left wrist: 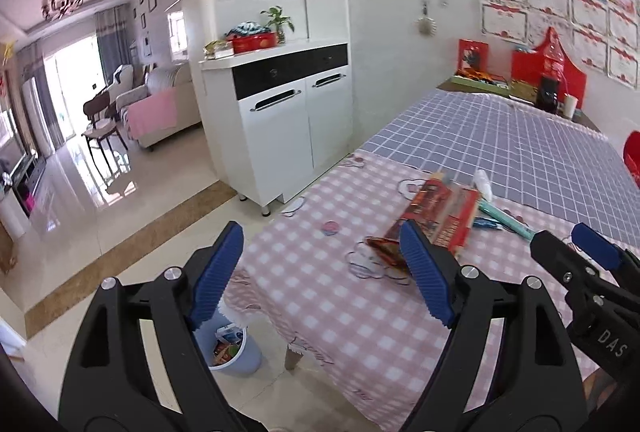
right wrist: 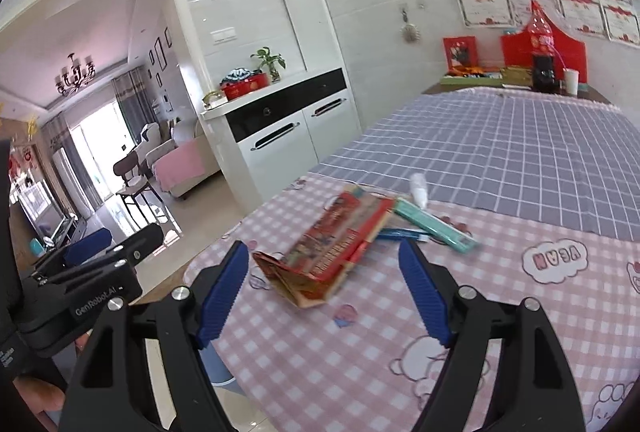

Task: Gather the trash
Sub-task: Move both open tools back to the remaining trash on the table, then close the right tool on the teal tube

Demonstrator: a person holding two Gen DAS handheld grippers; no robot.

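Pink-and-white checked cloth (right wrist: pixel 400 352) with cartoon prints at lower right; grey-blue grid cloth (right wrist: pixel 500 151) upper right; red printed box (right wrist: pixel 332 252) centre; teal tube (right wrist: pixel 432 228); blue pads (right wrist: pixel 224 296).

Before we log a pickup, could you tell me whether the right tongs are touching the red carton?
Apart. The right wrist view shows open right tongs short of the red carton.

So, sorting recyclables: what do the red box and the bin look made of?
Red box: probably thin printed cardboard, semi-glossy; its end flaps fold open and it lies flattened. Bin: likely smooth moulded plastic, pale blue, with a rolled rim.
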